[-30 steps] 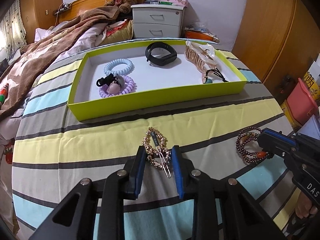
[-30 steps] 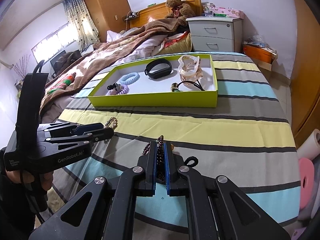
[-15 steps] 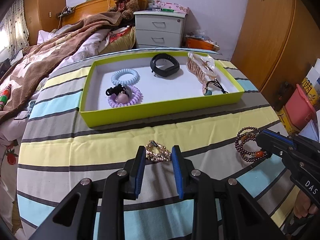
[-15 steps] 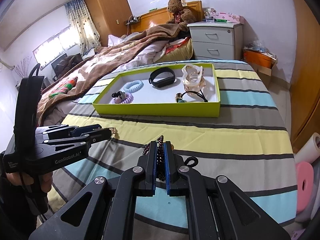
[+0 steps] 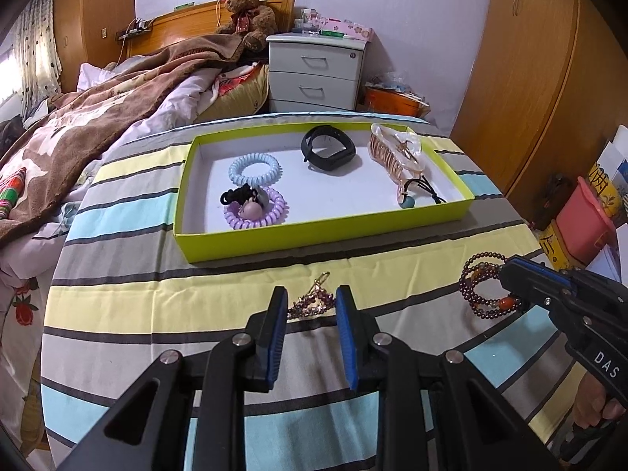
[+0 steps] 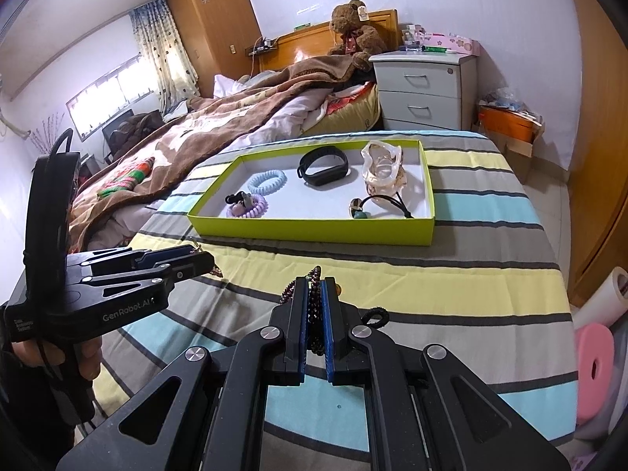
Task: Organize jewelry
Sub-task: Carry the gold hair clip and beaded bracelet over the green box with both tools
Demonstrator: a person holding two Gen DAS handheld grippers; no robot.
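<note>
- Dark garnet-coloured beads make up the beaded bracelet (image 6: 313, 306), which sits pinched between the blue pads of the right gripper (image 6: 314, 286), its jaws nearly together; from the left wrist view, loops of it hang out past the tip over the striped cloth (image 5: 117, 298).
- A gold hair clip (image 5: 312, 301) with small stones sits between the fingertips of the left gripper (image 5: 309, 298); the jaws stand narrow with a gap between the pads, and the frames do not show whether the pads press on the clip. In the right wrist view the clip pokes out at that gripper's tip.
- Beyond both grippers, a lime-green tray (image 5: 314, 239) with a white floor rests on the cloth.
- Inside it, at the left, a pale blue coil hair tie (image 5: 254, 168) lies just behind a purple coil hair tie (image 5: 271, 212), and a black clip with a pink ornament (image 5: 245, 201) rests on the purple one.
- A black wristband (image 5: 327, 153) lies at the back centre of the tray.
- A translucent hair claw (image 5: 396, 155) lies at the right, with a black elastic carrying a teal bead (image 5: 408, 201) in front of it.
- A bed with a brown blanket (image 5: 98, 117), a teddy bear (image 5: 247, 11) and a white nightstand (image 5: 318, 72) stand behind the table.
</note>
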